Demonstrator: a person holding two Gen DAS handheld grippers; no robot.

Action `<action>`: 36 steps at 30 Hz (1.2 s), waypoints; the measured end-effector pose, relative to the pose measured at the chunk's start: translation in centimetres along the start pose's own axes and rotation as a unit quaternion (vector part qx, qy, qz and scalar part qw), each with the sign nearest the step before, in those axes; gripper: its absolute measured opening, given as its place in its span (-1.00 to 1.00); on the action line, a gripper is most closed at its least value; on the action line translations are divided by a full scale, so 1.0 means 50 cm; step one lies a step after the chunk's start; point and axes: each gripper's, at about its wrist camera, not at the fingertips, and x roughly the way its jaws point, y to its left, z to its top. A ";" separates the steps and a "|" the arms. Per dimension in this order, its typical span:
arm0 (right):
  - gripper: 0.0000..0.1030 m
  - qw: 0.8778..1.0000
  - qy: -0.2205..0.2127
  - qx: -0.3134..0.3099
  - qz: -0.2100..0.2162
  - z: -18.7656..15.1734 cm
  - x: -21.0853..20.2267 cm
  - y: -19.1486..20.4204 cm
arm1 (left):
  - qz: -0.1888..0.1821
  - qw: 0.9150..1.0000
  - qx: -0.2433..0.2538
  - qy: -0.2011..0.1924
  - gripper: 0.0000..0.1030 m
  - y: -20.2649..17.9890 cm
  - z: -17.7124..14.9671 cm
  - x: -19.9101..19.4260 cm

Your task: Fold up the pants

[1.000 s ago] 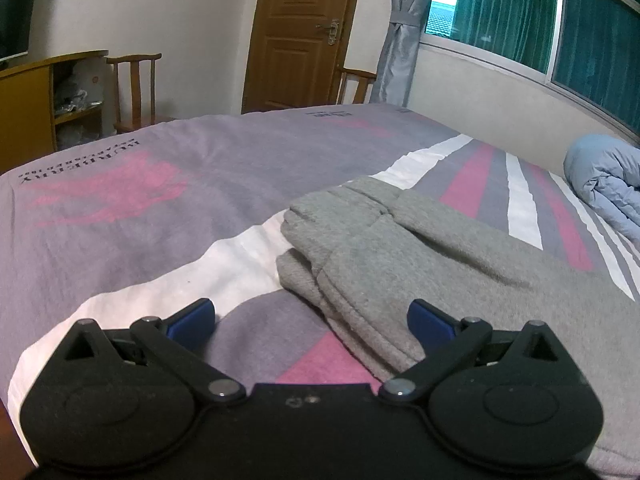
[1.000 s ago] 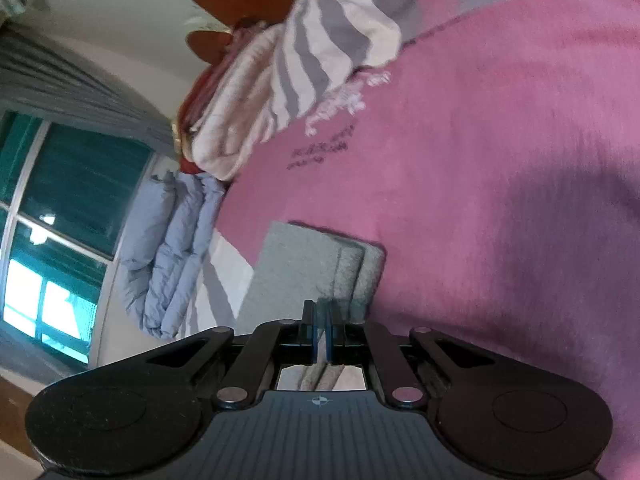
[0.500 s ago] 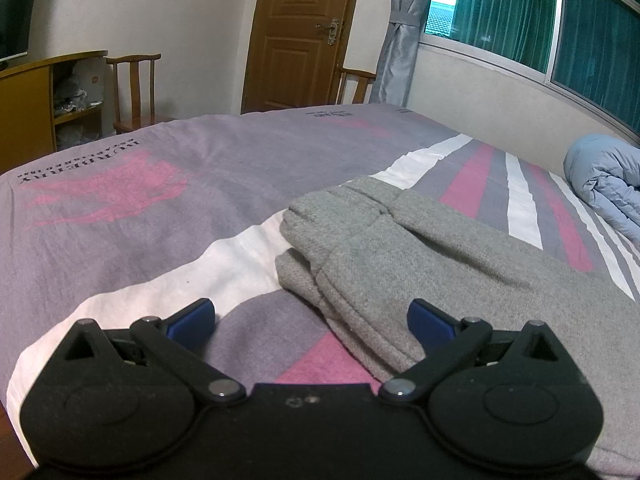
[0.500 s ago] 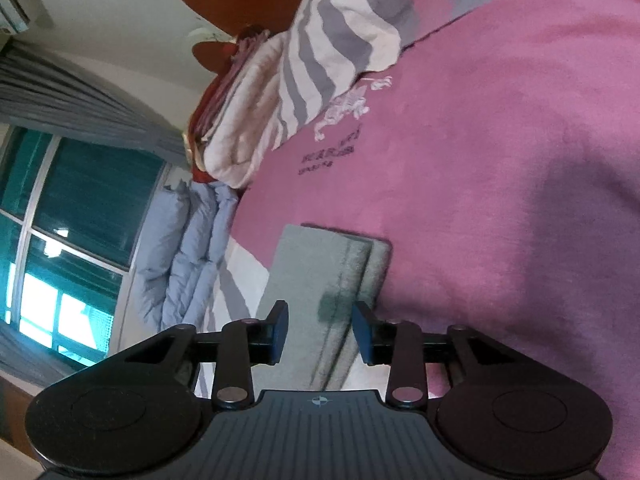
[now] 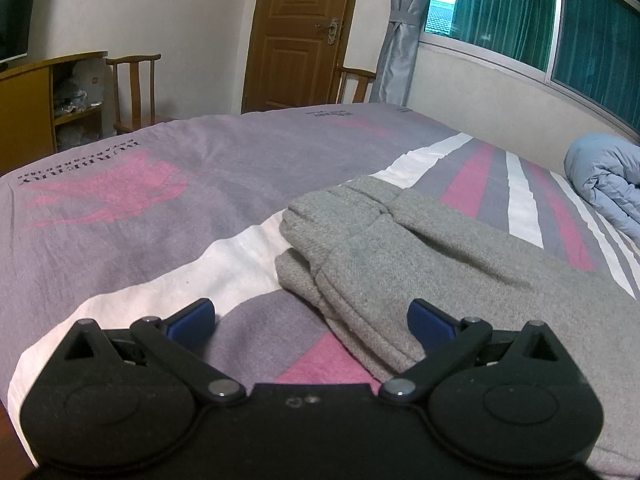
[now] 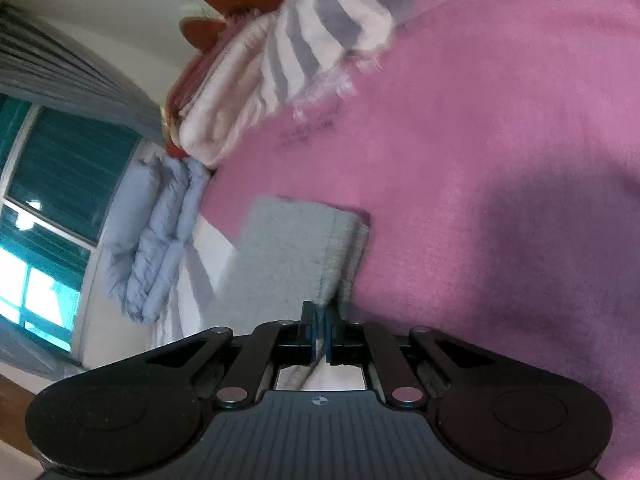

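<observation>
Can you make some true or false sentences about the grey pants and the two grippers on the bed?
1. The left hand-held gripper is open. True.
2. The grey pants are spread out flat in one layer. False: they lie folded in layers on the bed sheet.
3. The right hand-held gripper is wide open. False: its blue pads are pressed together on an edge of the grey pants.
4. A blue quilt lies rolled up near the window. True.
5. The door stands open. False: the wooden door is shut.
</observation>
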 end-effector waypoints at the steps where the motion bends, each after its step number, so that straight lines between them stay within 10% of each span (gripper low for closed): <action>1: -0.93 1.000 -0.006 -0.015 -0.008 -0.002 -0.012 0.012 | -0.001 1.000 0.000 -0.001 0.88 0.001 0.000 0.000; 4: -0.82 0.991 -0.039 -0.124 -0.007 -0.031 -0.057 0.080 | -0.004 1.000 -0.005 -0.006 0.88 0.004 0.002 -0.004; 12: -0.82 0.923 0.097 -0.345 0.141 -0.224 0.004 0.321 | -0.048 0.998 0.003 -0.029 0.59 0.011 0.030 -0.010; 23: -0.80 0.826 0.243 -0.458 0.223 -0.560 0.259 0.584 | -0.100 0.995 -0.011 0.029 0.21 0.024 0.087 0.074; 25: -0.67 0.812 0.258 -0.472 0.225 -0.601 0.309 0.610 | -0.106 0.994 -0.021 0.031 0.12 0.028 0.092 0.083; 27: -0.11 0.801 0.264 -0.488 0.226 -0.635 0.348 0.631 | -0.120 0.992 -0.025 0.038 -0.12 0.031 0.096 0.094; 36: -0.08 0.747 0.317 -0.531 0.246 -0.744 0.456 0.666 | -0.137 0.989 -0.029 0.039 -0.33 0.037 0.102 0.110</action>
